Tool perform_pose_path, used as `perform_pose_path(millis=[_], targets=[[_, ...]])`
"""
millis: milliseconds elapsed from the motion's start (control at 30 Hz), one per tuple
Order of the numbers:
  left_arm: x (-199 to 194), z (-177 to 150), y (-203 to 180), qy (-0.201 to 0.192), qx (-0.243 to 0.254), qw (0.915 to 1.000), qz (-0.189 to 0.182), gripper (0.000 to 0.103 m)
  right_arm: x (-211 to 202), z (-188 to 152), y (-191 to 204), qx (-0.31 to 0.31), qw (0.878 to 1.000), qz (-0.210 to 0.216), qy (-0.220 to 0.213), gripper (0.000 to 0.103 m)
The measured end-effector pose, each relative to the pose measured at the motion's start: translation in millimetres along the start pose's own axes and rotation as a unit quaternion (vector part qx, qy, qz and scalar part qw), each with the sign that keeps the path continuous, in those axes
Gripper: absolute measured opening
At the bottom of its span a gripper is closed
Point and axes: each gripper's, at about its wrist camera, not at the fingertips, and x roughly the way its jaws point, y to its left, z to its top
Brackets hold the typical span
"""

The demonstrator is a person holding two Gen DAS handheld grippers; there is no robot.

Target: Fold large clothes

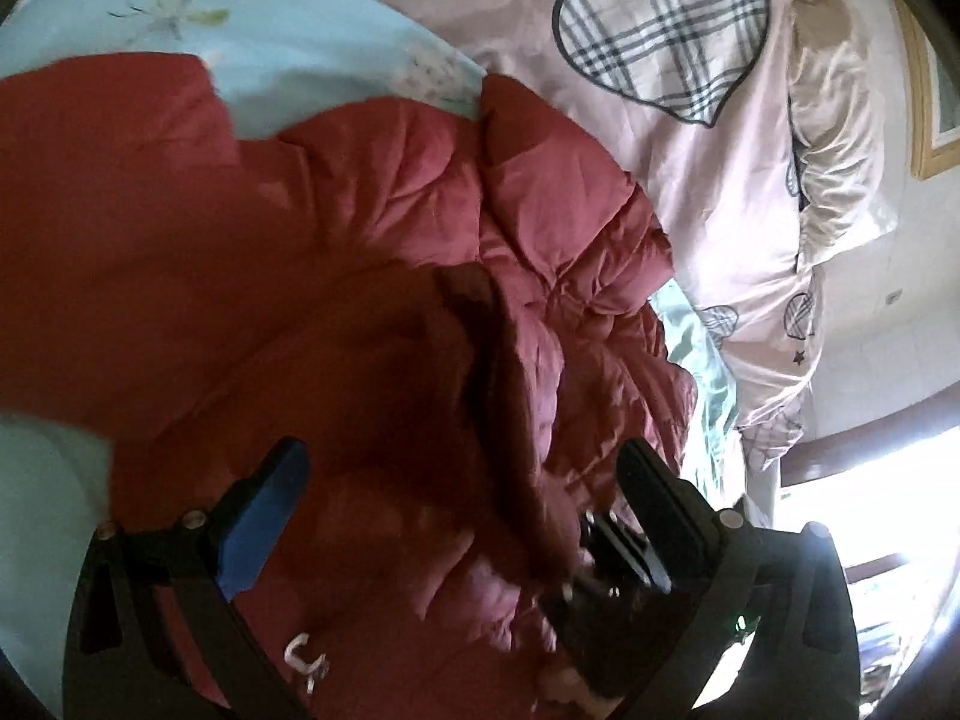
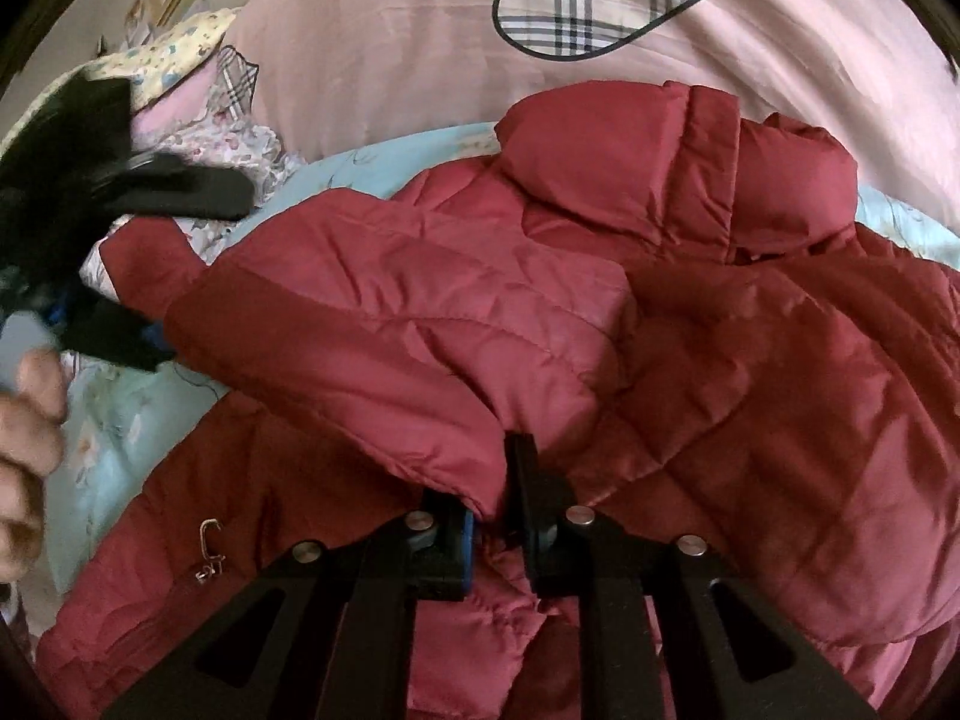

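A dark red quilted puffer jacket [image 2: 600, 312] is spread across a bed, lying on a pale blue floral sheet [image 2: 126, 420]. Behind it, a pink duvet [image 2: 390, 60] printed with plaid hearts is bunched along the far side of the bed.

In the right wrist view, the right gripper [image 2: 501, 498] is closed tightly on a fold of the jacket's sleeve [image 2: 384, 354], with the red fabric pinched between a blue-padded finger and a black one. The sleeve is laid across the jacket's body. A small metal zipper pull [image 2: 208, 549] is seen on the jacket's lower left part. At the left edge, the left gripper [image 2: 150, 264] appears blurred, with a bare hand [image 2: 24, 420] beside it.

In the left wrist view, the left gripper [image 1: 462, 498] is held over the jacket with its fingers spread wide and nothing between them. The right gripper [image 1: 606, 564] is partly seen near its right finger, against the red fabric. A bright window [image 1: 870, 510] is visible at the right edge.
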Motion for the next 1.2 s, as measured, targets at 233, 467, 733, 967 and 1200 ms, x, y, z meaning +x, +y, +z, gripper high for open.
perform_pose_path(millis=[233, 467, 733, 967, 1200], targets=[[19.4, -3.2, -7.8, 0.013, 0.046, 0.9988, 0.01, 0.014, -6.3, -4.2, -5.1, 0.013, 1.0, 0.02, 0.007, 0.022], [13.2, -5.9, 0.1, -0.013, 0.094, 0.9938, 0.058, 0.013, -49.0, -21.5, -39.7, 0.069, 0.997, 0.035, -0.002, 0.03], [19.3, -20.7, -7.6, -0.036, 0.18, 0.9725, 0.143, 0.016, -80.4, -10.1, -115.3, 0.118, 0.987, -0.1, -0.05, 0.034], [-2.1, -33.0, -12.9, -0.086, 0.202, 0.9508, 0.218, 0.036, -38.7, -25.6, -145.2, 0.137, 0.984, -0.115, 0.015, 0.033], [-25.7, -45.1, -33.3, -0.109, 0.189, 0.9668, 0.134, 0.036, -34.3, -24.4, -150.0, 0.149, 0.983, -0.103, 0.017, 0.034]])
